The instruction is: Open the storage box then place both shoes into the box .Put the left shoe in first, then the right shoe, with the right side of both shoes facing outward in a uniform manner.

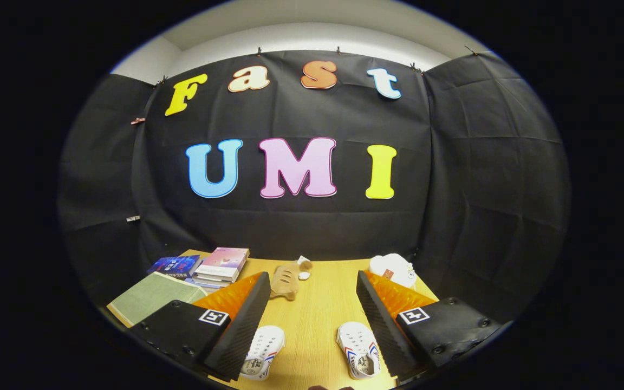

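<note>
gripper view: wide-open tool point(312, 309) above two white shoes point(262, 352)

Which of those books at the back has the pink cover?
The top book of the stack, beyond the tongs, which are open; the book beside it is dark blue and the flat one green.

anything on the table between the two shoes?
No. In the gripper view, only bare table separates the left-hand shoe from the right-hand shoe. The open claw straddles both.
</note>
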{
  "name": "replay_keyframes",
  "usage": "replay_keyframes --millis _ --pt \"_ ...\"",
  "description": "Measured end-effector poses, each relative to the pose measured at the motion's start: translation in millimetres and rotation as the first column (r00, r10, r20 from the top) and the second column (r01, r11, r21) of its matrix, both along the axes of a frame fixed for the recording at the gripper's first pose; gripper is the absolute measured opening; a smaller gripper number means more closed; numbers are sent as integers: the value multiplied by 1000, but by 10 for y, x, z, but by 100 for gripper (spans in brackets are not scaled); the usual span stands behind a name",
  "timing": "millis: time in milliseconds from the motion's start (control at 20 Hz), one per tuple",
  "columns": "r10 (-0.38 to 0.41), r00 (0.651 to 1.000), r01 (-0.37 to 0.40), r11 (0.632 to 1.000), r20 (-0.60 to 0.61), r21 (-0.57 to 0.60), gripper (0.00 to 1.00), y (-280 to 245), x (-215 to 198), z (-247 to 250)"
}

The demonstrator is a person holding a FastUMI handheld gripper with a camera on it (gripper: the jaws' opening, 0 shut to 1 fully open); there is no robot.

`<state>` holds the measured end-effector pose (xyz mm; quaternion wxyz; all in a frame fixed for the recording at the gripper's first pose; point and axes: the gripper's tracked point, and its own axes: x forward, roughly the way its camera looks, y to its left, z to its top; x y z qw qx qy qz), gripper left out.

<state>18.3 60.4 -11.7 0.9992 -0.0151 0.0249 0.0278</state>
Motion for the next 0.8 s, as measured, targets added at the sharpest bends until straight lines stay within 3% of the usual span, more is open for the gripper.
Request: replay_keyframes --millis 200,450,600,800 --pt "35 998 -33 999 -57 32 98 135 54 -140" --pt "198 970 -179 975 -144 135 99 588 53 -417" --pt "367 911 -325 920 -188 220 99 1062 -64 -597" --pt "552 782 -440 818 -291 370 99 1638 -265 -1024"
